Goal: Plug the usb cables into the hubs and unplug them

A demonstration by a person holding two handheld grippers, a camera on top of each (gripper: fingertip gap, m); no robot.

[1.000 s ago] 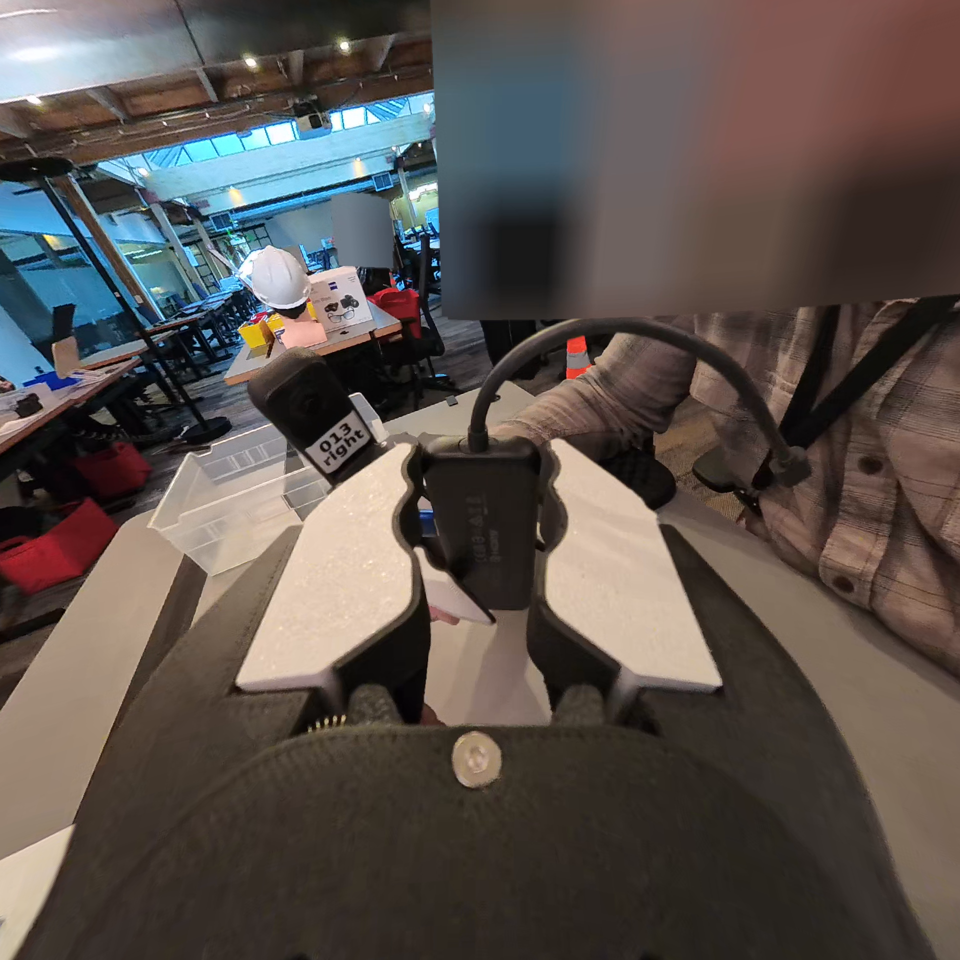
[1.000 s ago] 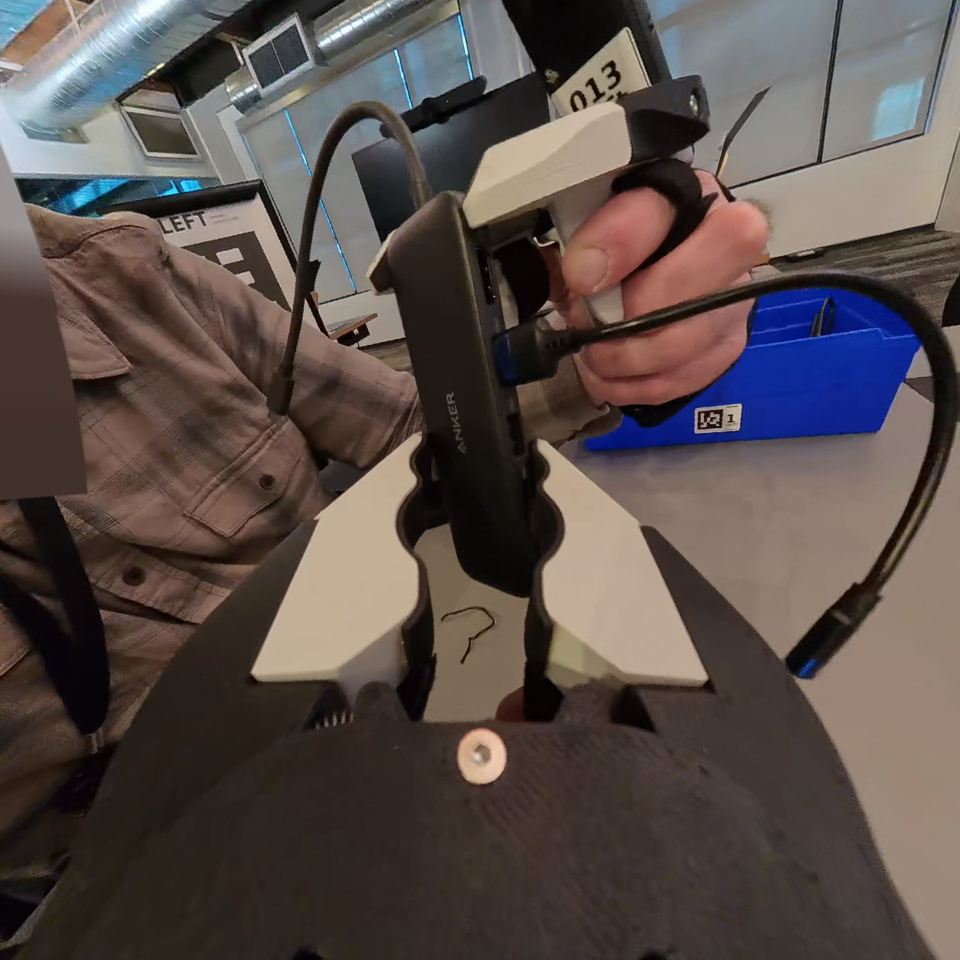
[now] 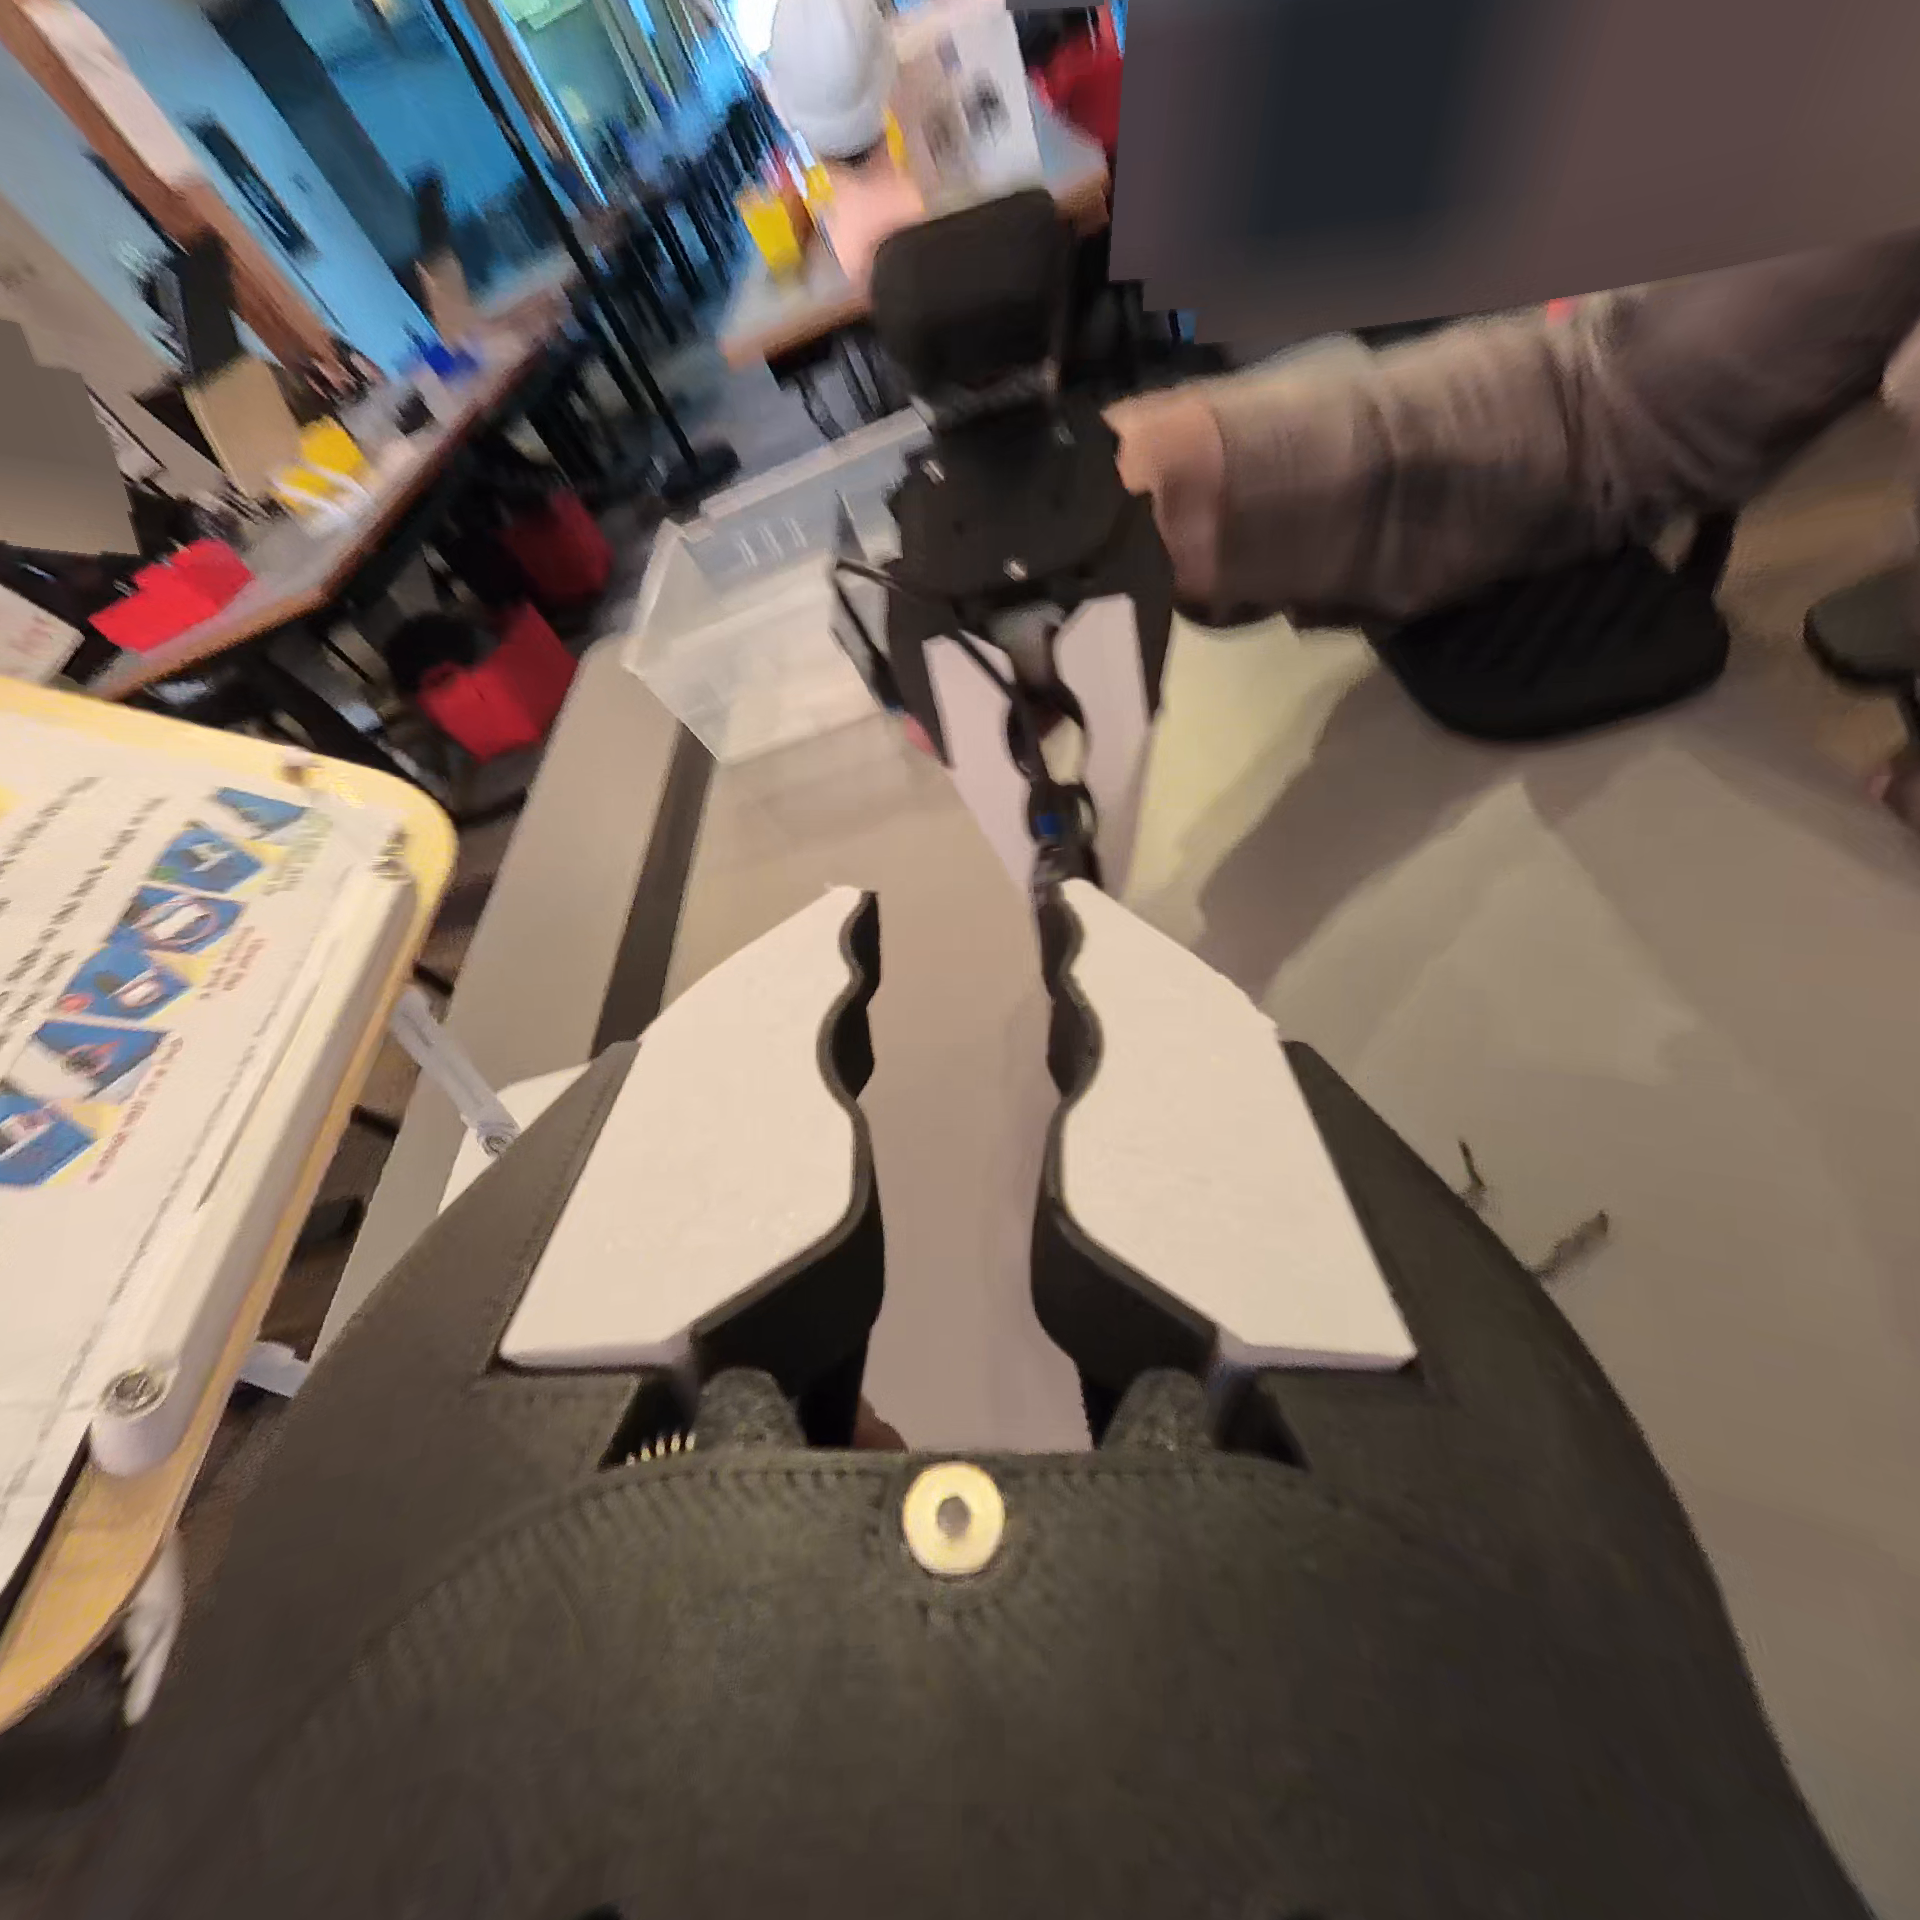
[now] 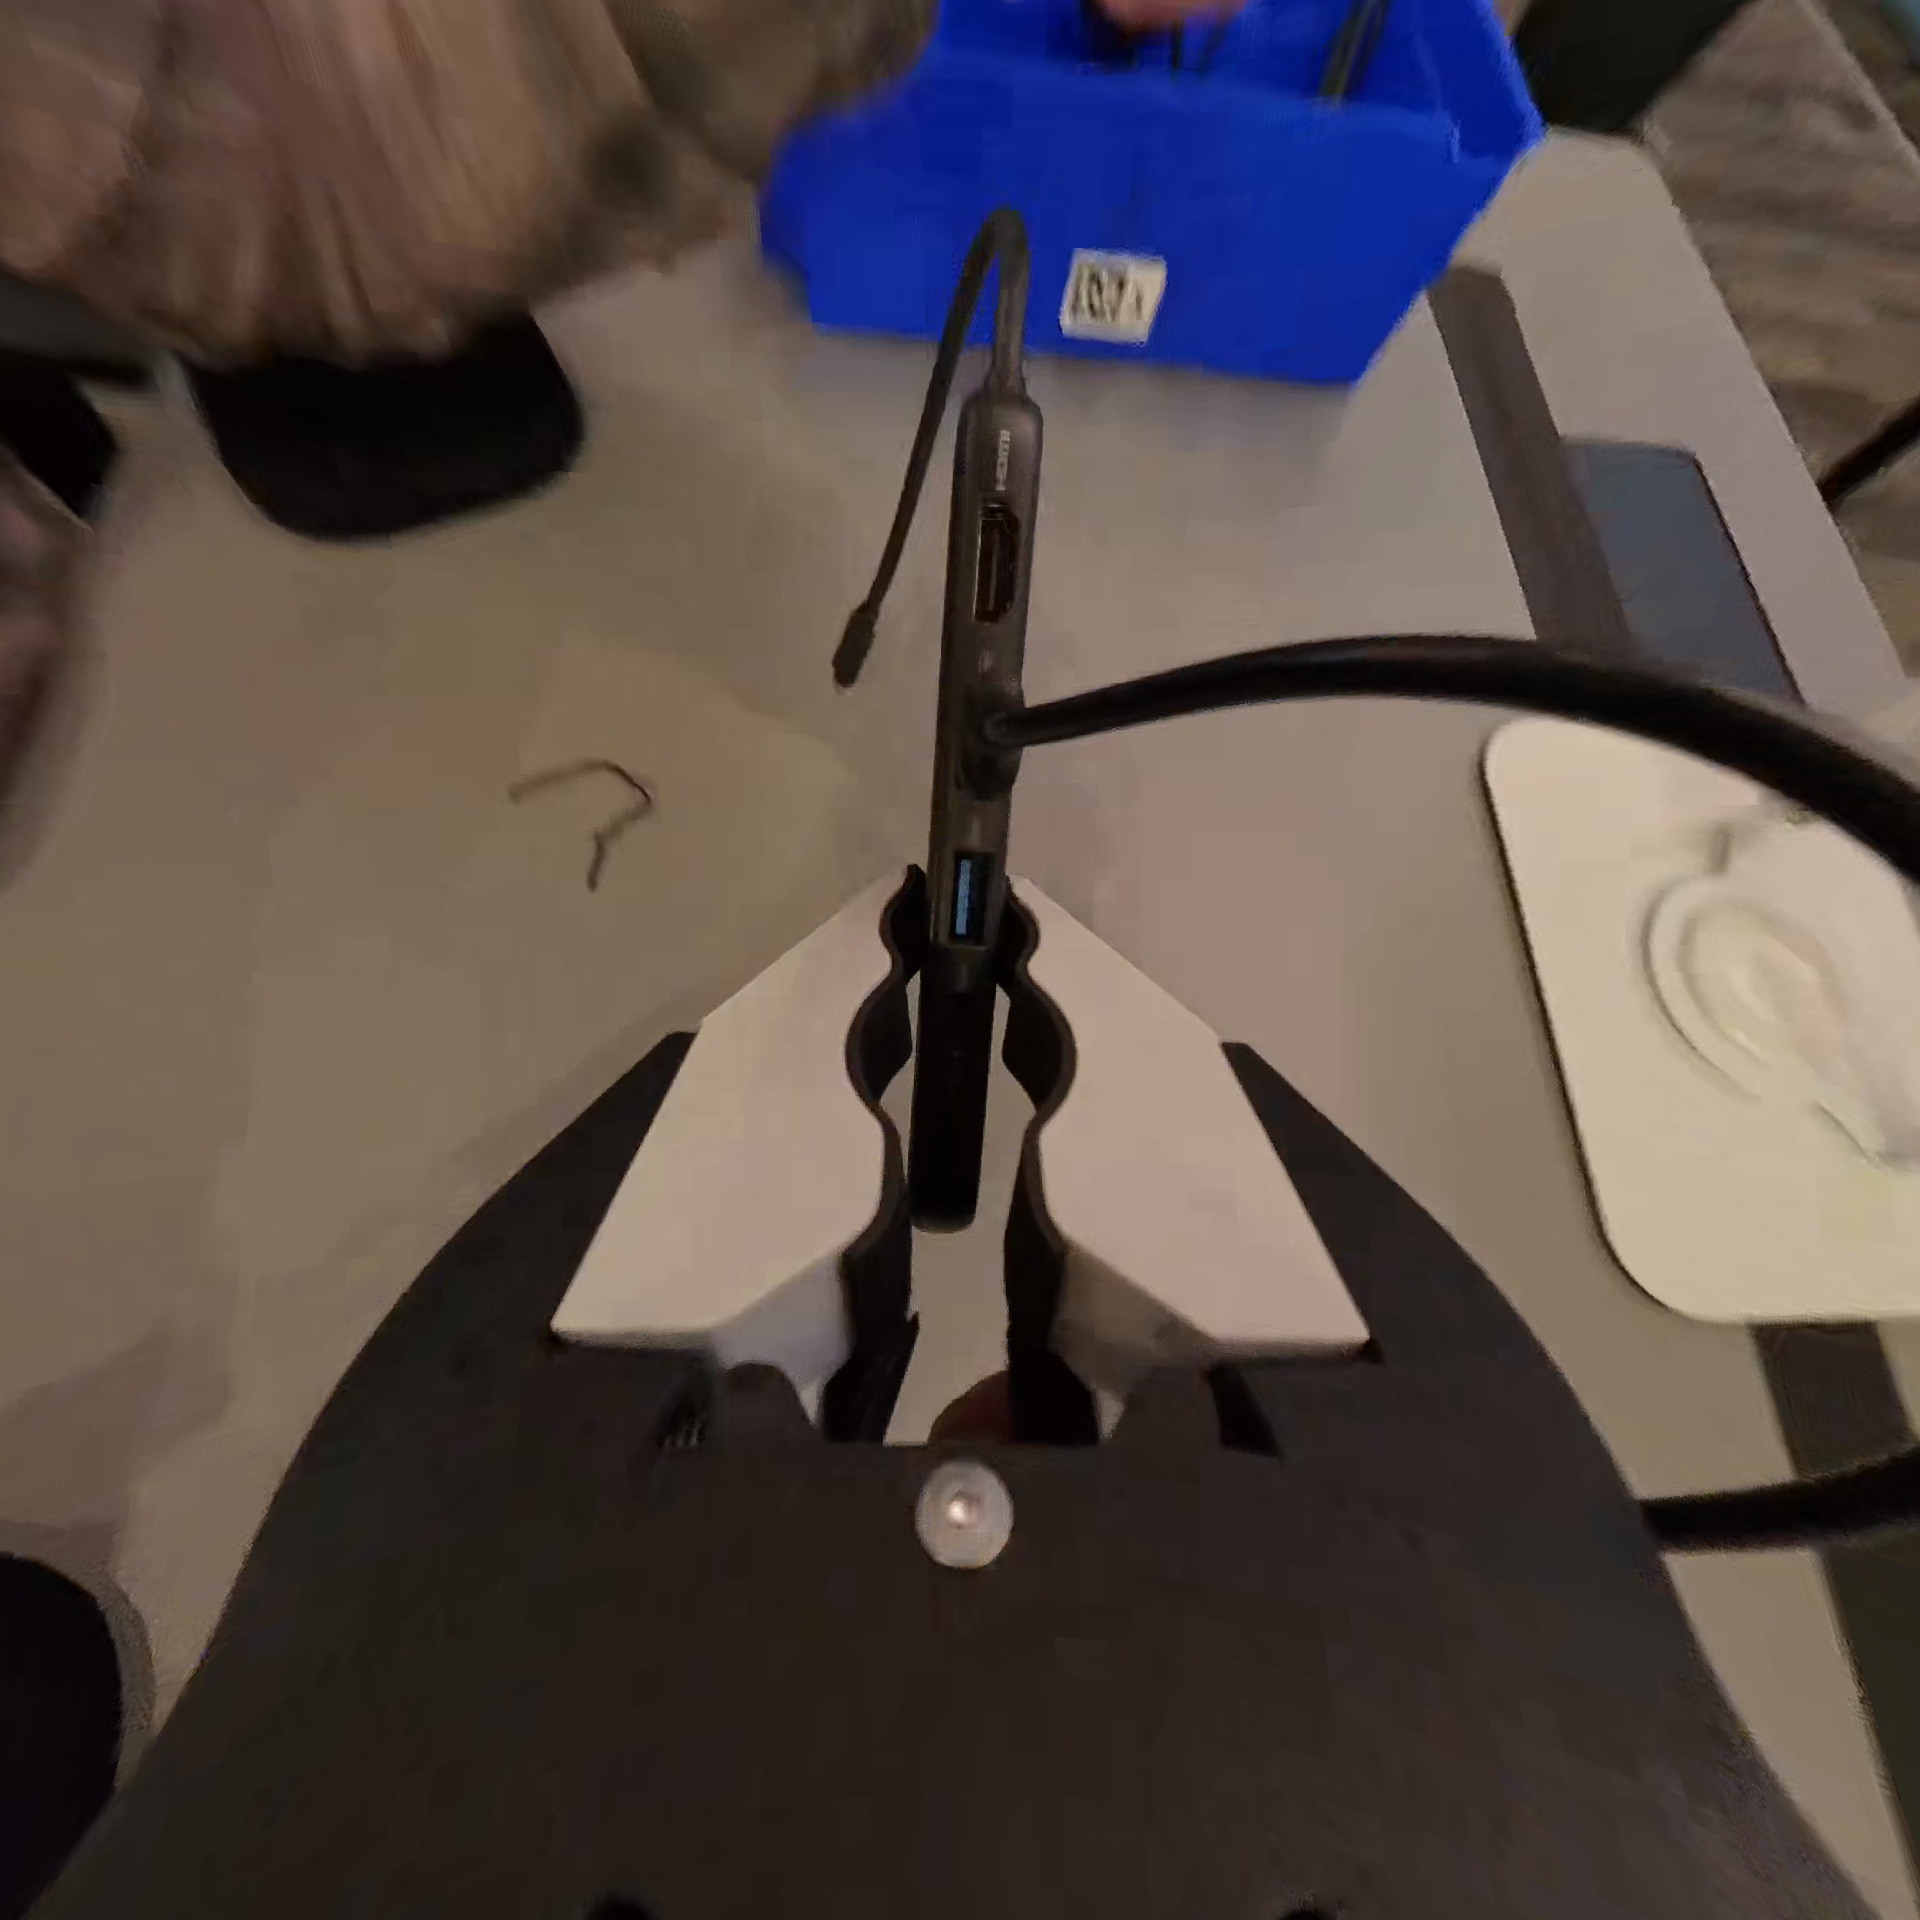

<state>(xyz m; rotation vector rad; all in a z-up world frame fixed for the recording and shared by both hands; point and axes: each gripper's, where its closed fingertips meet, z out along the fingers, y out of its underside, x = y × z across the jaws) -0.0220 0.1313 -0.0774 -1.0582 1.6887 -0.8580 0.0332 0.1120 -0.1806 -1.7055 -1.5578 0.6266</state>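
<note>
Your left gripper (image 3: 961, 925), with textured white wavy-edged fingers, is spread apart and holds nothing over the smooth grey table (image 3: 1558, 1039). Your right gripper (image 4: 961, 904) is clamped on the slim dark grey USB hub (image 4: 982, 727), a thick black cable (image 4: 1455, 675) plugged into its side. The blue plastic bin (image 4: 1143, 156) with a white label sits at the far right.

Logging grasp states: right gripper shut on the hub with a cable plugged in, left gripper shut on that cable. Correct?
Not quite. The left gripper is open and empty, as the left wrist view shows. The right gripper is shut on the hub, with the cable plugged in.
</note>
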